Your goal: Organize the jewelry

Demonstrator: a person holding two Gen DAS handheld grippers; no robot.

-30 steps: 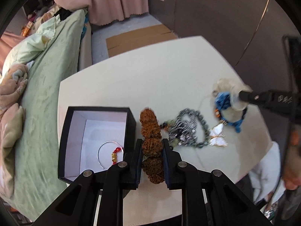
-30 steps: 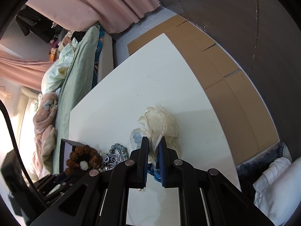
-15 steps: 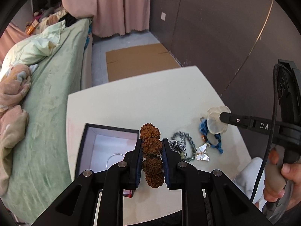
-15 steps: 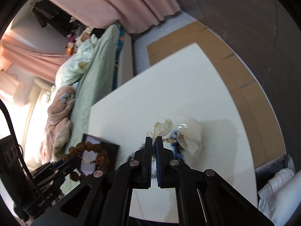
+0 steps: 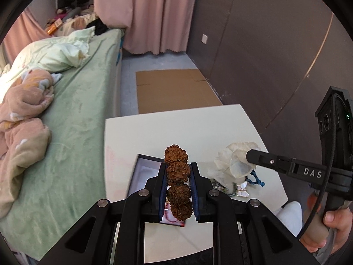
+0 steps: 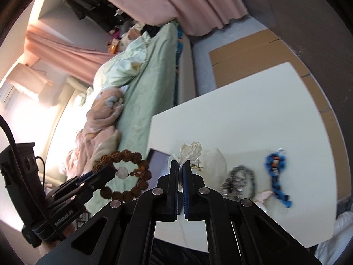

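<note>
My left gripper (image 5: 178,172) is shut on a brown rough-bead bracelet (image 5: 177,172) and holds it high above the open black jewelry box (image 5: 141,174). The bracelet also shows in the right wrist view (image 6: 128,174). My right gripper (image 6: 180,167) is shut on a sheer cream pouch (image 6: 192,151) and holds it in the air; the pouch also shows in the left wrist view (image 5: 236,161). A grey bead bracelet (image 6: 241,180), a blue knotted cord piece (image 6: 275,172) and a white butterfly piece (image 5: 242,186) lie on the white table (image 6: 242,114).
A bed with a green sheet and crumpled blankets (image 5: 55,114) runs along the table's left side. Flattened cardboard (image 5: 174,88) lies on the floor beyond the table. A dark wall (image 5: 275,55) stands to the right.
Both grippers have risen well above the table, the left with the brown bracelet and the right with the pouch. The blue cord and grey beads stay on the table.
</note>
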